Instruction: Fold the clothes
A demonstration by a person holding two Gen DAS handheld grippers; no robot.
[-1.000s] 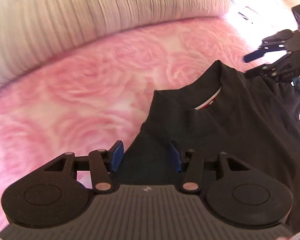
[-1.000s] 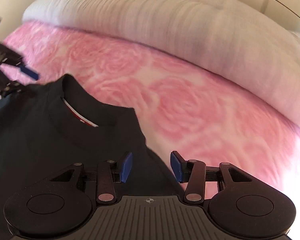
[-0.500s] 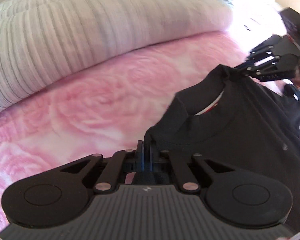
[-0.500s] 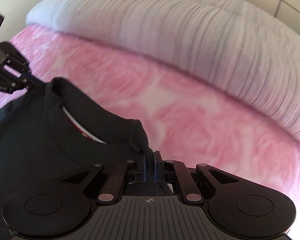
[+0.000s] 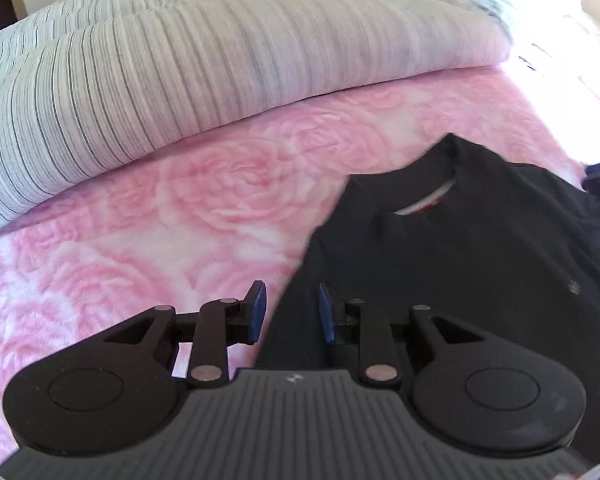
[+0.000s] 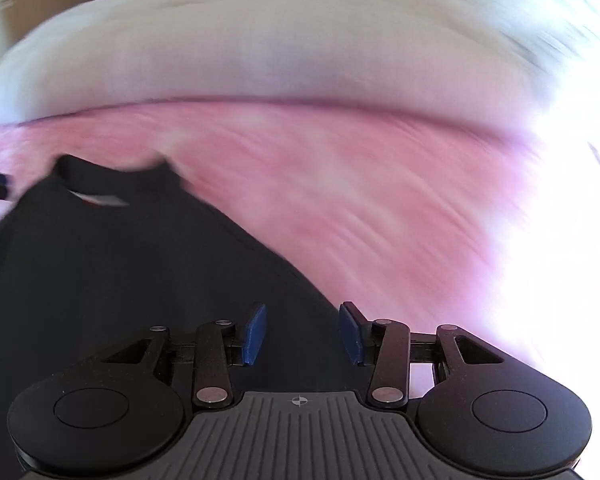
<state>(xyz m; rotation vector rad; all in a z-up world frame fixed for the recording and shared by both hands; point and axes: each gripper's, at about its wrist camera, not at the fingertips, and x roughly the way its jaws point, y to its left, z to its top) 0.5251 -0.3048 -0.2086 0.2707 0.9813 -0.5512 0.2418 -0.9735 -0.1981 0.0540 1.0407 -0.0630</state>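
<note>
Black shirt [image 5: 480,264] lies flat on the pink bed cover [image 5: 180,208]. Left claw [image 5: 288,312] and right claw [image 6: 302,334] have just been opening; both stand apart, gripping nothing.

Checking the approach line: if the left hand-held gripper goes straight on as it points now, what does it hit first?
Probably the black shirt: its left edge lies between the open fingers of the left hand-held gripper, pink bedspread beside it. Depth is unclear.
</note>
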